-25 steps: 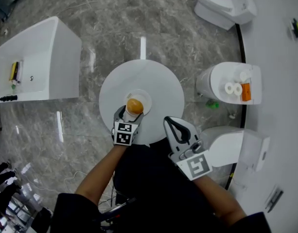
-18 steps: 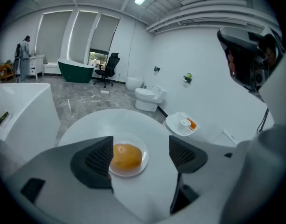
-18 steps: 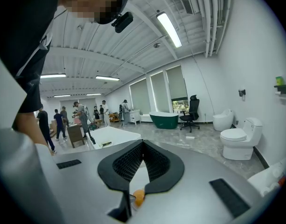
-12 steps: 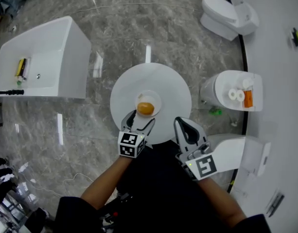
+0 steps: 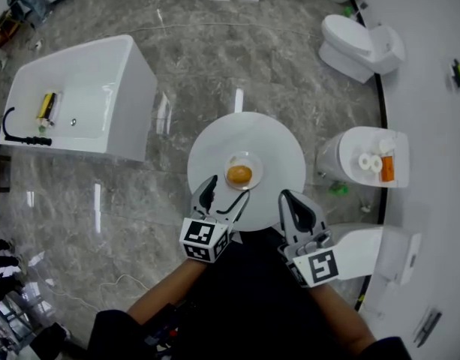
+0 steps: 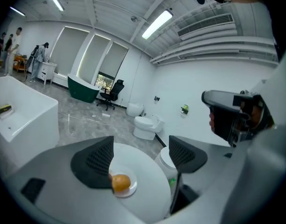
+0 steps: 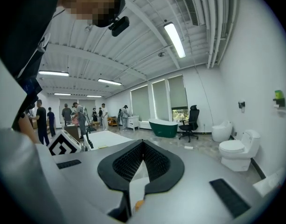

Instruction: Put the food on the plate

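Note:
An orange round piece of food [image 5: 239,175] lies on a small white plate [image 5: 253,164] in the middle of a round white table [image 5: 278,141]. My left gripper [image 5: 223,193] is open at the table's near edge, just short of the plate and empty. In the left gripper view the food [image 6: 121,182] sits on the plate [image 6: 132,190] beyond the gripper [image 6: 139,154], partly behind the left jaw. My right gripper [image 5: 296,206] is shut and empty at the table's near right rim. The right gripper view shows that gripper [image 7: 143,158] closed, with a sliver of orange food [image 7: 139,203] low between the jaws.
A white bathtub [image 5: 79,100] stands to the left on the grey marble floor. White toilets [image 5: 361,45] and a cistern bearing toilet rolls [image 5: 365,161] line the curved wall on the right. People stand far off in the left gripper view [image 6: 40,55].
My left gripper has let go of the food, opened, and drawn back from the plate to the table's near edge. The right gripper stays shut beside it.

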The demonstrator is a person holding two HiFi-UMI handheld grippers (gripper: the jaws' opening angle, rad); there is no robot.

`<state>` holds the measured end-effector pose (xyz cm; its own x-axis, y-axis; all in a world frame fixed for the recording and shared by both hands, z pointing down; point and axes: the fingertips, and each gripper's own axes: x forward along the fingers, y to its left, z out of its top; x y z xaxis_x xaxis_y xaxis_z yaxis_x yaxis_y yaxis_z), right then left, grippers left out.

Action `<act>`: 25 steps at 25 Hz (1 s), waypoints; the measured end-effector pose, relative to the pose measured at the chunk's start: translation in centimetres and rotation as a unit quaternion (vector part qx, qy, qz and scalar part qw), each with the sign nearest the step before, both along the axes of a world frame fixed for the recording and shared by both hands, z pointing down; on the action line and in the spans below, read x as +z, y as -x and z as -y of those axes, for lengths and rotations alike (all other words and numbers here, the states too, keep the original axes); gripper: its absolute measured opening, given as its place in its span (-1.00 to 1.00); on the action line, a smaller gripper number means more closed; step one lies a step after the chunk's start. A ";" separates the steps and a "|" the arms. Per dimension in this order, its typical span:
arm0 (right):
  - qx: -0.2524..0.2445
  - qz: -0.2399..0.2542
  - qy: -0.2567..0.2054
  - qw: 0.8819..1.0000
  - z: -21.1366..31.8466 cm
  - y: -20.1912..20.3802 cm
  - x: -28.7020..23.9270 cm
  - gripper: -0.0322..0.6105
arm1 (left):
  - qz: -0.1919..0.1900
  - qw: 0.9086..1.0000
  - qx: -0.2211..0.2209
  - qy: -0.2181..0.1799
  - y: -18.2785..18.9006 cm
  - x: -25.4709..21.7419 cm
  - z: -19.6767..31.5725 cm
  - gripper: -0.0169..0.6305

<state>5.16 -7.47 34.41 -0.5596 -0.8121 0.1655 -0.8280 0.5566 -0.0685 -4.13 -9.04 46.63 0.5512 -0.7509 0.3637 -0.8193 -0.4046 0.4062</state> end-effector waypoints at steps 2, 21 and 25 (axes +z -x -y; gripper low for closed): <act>-0.008 -0.017 -0.019 1.000 -0.1 0.7 -0.9 -0.88 | -0.014 1.000 -0.001 -0.021 0.3 -2.1 0.1 0.16; -0.046 0.043 -0.043 0.997 -0.8 4.9 -5.1 -0.88 | -0.042 0.988 -0.055 -0.139 5.6 -14.1 -1.4 0.16; -0.053 0.051 -0.051 0.996 -0.8 6.9 -5.9 -0.88 | -0.036 0.987 -0.053 -0.145 7.2 -14.6 -2.1 0.16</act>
